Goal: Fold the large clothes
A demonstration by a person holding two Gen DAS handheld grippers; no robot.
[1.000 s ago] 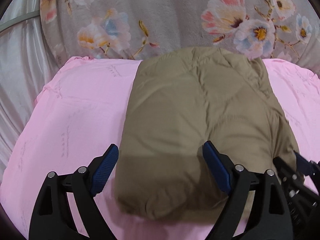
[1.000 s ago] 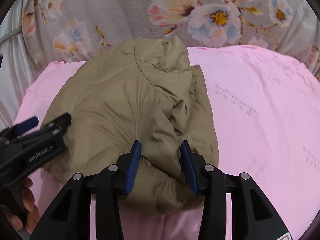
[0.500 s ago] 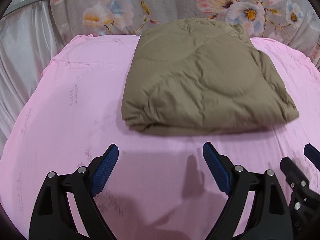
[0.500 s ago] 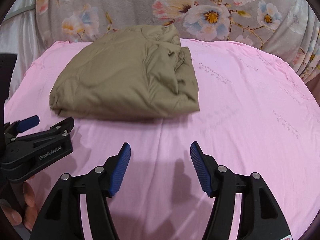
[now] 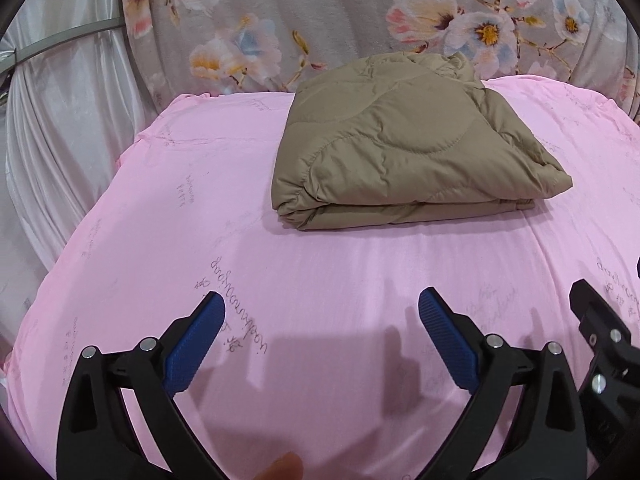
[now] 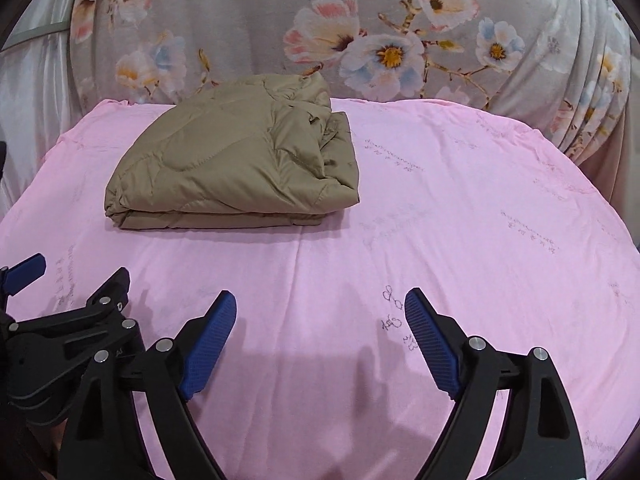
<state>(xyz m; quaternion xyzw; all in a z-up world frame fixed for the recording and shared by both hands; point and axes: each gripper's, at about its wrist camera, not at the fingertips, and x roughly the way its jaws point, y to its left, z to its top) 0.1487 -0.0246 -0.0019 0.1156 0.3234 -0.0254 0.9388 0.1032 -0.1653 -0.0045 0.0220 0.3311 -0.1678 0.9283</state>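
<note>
From the left wrist, the left claw, jaws just spread wider and holding nothing, hangs over the pink sheet, now well back from the folded tan jacket it straddled a second ago. From the right wrist, the right claw, clamped on the jacket's edge a second ago, has opened and drawn away, empty. The jacket lies folded against the floral cushion, so the fold looks finished.
</note>
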